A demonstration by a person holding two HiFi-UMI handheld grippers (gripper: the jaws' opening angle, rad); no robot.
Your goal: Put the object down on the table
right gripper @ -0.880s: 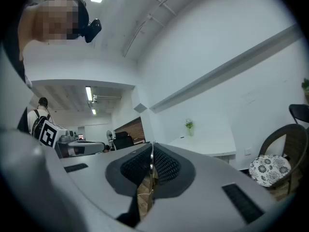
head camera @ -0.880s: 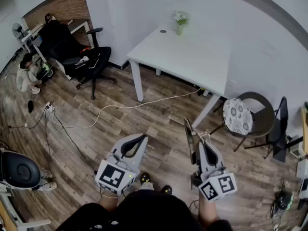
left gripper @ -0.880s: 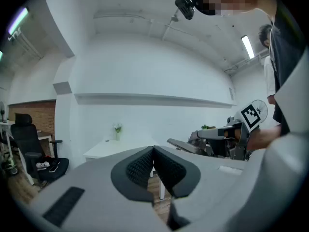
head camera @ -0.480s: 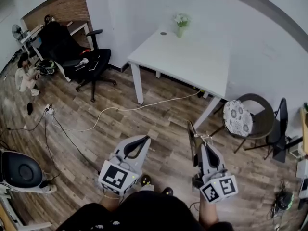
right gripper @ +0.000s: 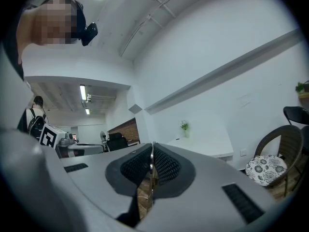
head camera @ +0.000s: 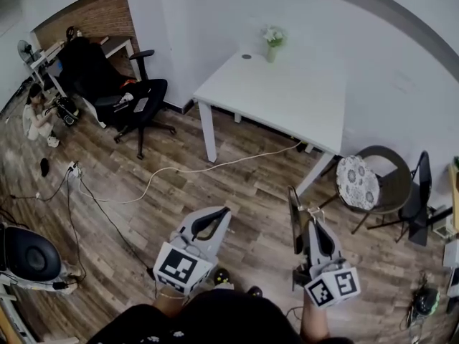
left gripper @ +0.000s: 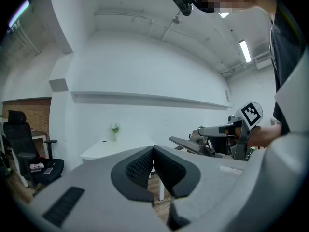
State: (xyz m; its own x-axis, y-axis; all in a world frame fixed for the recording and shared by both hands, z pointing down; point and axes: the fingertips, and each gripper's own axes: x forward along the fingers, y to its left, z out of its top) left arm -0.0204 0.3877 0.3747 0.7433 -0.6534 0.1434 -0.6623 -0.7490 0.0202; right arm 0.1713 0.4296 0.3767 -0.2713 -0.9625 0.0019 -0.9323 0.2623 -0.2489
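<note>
Table [head camera: 287, 92] nearer, thin object [head camera: 293, 221] pointing toward it

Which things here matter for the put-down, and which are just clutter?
Job in hand:
right gripper, shut on thin flat object
white table

Lying about:
left gripper, shut and empty
flower vase
office chair
wicker chair

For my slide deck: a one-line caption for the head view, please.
Right gripper shut on a thin dark plate, left gripper empty, white table ahead.
</note>
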